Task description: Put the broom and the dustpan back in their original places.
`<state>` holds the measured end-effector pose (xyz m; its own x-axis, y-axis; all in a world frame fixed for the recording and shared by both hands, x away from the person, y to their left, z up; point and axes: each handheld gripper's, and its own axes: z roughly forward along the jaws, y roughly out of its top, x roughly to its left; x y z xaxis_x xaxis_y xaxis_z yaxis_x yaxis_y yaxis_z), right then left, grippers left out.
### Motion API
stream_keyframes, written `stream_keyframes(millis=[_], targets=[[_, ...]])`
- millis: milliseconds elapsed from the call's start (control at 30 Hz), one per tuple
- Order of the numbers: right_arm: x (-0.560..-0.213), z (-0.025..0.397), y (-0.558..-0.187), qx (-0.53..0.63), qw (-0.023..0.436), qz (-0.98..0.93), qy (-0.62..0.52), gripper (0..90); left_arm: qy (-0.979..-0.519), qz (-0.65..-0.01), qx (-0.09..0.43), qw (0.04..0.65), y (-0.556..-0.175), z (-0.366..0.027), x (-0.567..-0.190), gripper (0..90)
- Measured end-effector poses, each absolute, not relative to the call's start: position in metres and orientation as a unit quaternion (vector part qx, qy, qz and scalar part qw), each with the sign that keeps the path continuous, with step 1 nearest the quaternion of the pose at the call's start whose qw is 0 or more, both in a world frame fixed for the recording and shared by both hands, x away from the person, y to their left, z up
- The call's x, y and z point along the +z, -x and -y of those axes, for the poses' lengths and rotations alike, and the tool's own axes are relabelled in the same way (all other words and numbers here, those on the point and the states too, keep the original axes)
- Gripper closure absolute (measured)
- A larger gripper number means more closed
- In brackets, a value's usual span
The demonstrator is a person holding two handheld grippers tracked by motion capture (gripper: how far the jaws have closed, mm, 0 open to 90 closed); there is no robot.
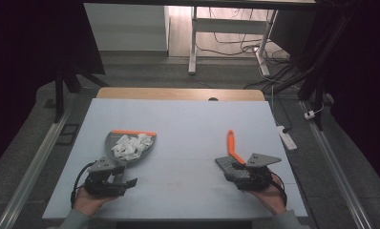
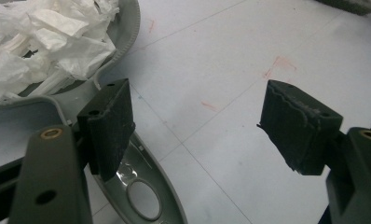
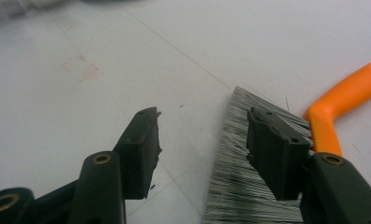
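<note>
The left hand-held gripper (image 1: 115,180) gapes wide, gripping nothing, one jaw over the dustpan (image 1: 112,142) handle; the pan, holding white tissue (image 1: 131,145), lies at its 12 o'clock. The right hand-held gripper (image 1: 237,172) is also wide open and empty-jawed, over the brush (image 1: 230,164) bristles on the counter (image 1: 188,124).

A pale blue table (image 1: 188,124) carries a grey dustpan (image 1: 129,147) heaped with crumpled white tissue (image 1: 131,145), just ahead of the left gripper (image 1: 123,180); a grey-bristled, orange-handled brush (image 1: 232,155) lies under the right gripper (image 1: 236,179).
</note>
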<state>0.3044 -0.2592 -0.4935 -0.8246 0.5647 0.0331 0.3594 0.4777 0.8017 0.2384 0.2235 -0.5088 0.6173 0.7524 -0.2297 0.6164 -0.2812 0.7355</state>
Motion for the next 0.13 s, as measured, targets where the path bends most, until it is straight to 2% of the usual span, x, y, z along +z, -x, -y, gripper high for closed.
stream_keyframes(millis=[133], targets=[[-0.4931, 0.2588, -0.3047, 0.432, 0.119, -0.852, -0.271, 44.0, -0.796, -0.43, 0.082, 0.418, -0.2386, -0.224, -0.5085, 26.1]])
